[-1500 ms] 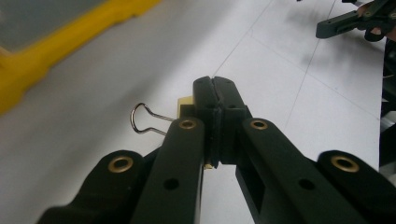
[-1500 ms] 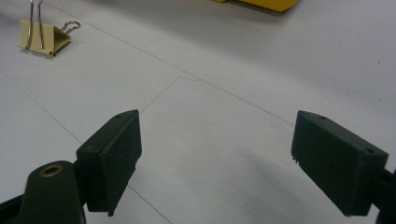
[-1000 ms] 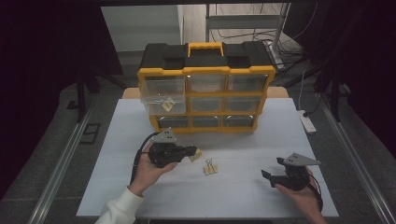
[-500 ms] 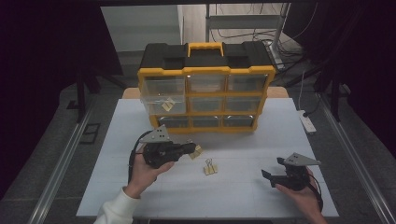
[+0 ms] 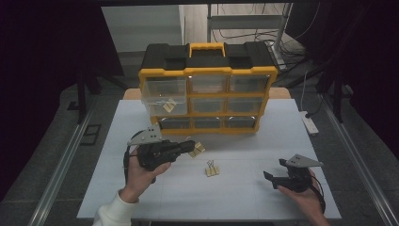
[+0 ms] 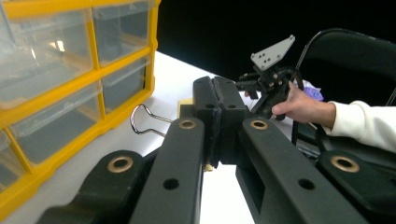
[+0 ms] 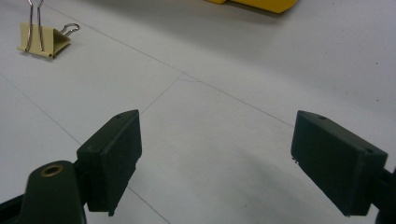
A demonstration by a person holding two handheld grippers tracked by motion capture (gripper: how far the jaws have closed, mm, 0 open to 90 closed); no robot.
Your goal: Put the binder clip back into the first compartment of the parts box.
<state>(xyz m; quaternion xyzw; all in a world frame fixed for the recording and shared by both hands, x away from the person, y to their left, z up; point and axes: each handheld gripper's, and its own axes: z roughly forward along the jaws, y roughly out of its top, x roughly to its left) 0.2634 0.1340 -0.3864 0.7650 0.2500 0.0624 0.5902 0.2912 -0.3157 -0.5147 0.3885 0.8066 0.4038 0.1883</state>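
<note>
Left gripper (image 5: 187, 146) raised just above the white table (image 5: 244, 197), jaws pressed together on a beige binder clip (image 5: 196, 149); in the left gripper view the clip's wire handle (image 6: 145, 122) juts out to the left of the closed pads, so the pinch appears to sit on the clip's body near one edge. The held clip lies in front of the lowest row of the yellow drawer organizer (image 5: 207, 98), near its left end. A second binder clip (image 5: 212, 169) rests on the table between the two grippers, and a third (image 5: 169, 105) shows inside the upper left drawer. Right gripper (image 5: 272, 177) rests low near the table's right front with jaws spread wide and nothing between them. Risks, as judged: the off-centre grip may let the clip pivot or slip during transport; its wire handle could snag a drawer rim; and with all drawers apparently closed, the clip cannot be deposited until one is pulled open.
</note>
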